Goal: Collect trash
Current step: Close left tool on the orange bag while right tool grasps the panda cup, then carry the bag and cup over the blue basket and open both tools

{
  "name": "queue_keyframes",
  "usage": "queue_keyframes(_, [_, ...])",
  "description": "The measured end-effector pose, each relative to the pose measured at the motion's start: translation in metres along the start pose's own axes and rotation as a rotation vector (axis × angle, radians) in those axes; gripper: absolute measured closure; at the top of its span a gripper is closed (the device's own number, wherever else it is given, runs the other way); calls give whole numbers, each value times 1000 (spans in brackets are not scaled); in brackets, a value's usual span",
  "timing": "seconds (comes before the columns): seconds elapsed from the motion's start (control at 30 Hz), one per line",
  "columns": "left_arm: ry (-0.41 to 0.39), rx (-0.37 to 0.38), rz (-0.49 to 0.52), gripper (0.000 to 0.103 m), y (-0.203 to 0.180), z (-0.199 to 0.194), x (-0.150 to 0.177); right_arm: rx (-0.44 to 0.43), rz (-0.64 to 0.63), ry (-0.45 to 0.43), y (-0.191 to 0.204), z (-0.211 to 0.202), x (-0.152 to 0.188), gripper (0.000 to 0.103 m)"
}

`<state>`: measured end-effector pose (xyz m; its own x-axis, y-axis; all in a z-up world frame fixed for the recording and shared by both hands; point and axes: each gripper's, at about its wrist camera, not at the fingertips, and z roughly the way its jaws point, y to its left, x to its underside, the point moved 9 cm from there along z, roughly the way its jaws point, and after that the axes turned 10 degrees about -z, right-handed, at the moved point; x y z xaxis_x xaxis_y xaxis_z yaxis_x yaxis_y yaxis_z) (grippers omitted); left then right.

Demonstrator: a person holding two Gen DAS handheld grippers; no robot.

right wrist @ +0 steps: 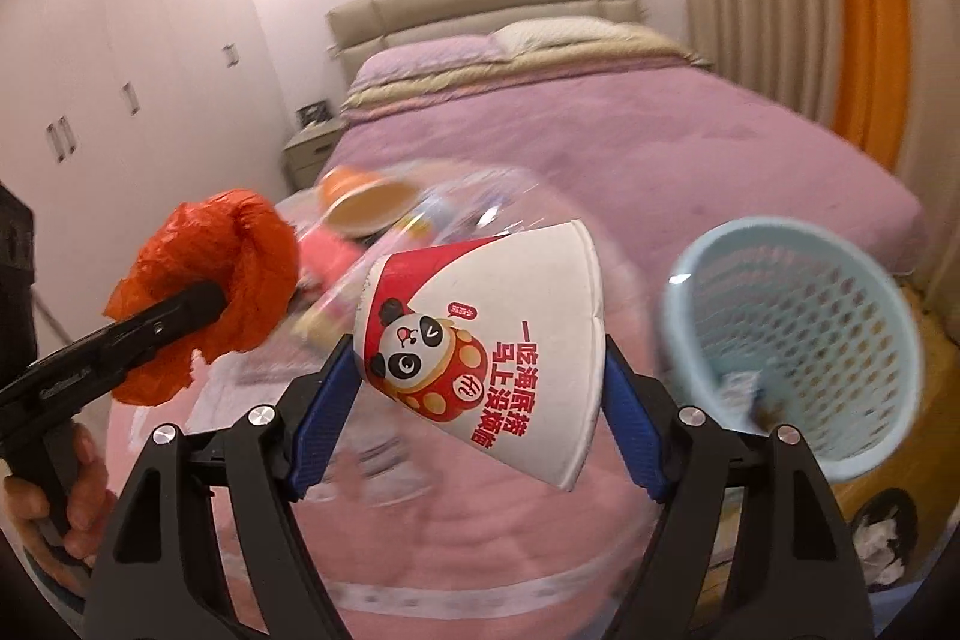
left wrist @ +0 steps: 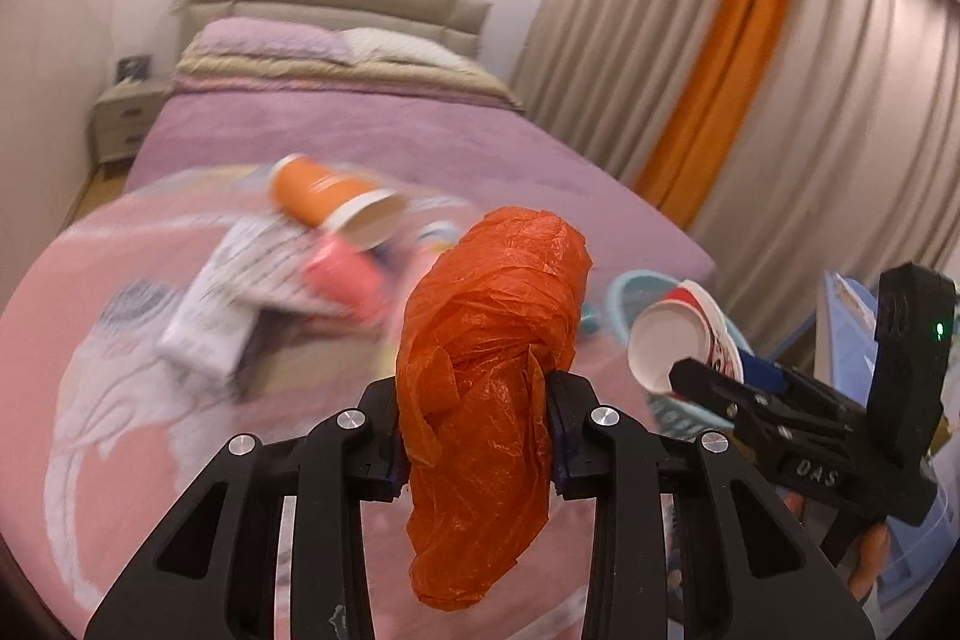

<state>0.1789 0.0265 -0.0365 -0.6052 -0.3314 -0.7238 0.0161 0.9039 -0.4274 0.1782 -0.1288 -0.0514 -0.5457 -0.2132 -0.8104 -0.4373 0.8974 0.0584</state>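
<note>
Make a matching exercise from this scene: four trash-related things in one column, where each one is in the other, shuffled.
Things:
1. orange plastic bag
2. panda paper cup
3. orange cup
4. light blue basket

Places:
A. lying on the bed
B. clamped in the right gripper
C. clamped in the left gripper
D. right of the panda cup, beside the bed

Pairs: 1-C, 2-B, 3-A, 4-D

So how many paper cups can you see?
3. A panda cup is clamped in the right hand-held gripper. An orange cup lies on its side on the bed, with a pink cup just below it. More may be hidden in the blurred pile.
</note>
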Motion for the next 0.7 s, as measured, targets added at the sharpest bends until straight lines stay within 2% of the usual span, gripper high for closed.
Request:
queue_keyframes(0.13, [17,53,62,71,-50,23,-9,87,42,-14,-49,-13,-11,30])
queue_keyframes(0.37, [87,141,129,71,-124,76,-11,213,114,21,-129,-16,-8,30])
queue_keyframes(0.5, [111,112,167,71,-151,112,-1,247,203,88,-176,2,11,30])
queue_keyframes(0.6, [168,117,163,71,-165,144,11,238,281,136,-201,15,31,30])
queue_keyframes(0.7, [208,87,171,71,-171,173,23,278,314,191,-222,25,51,30])
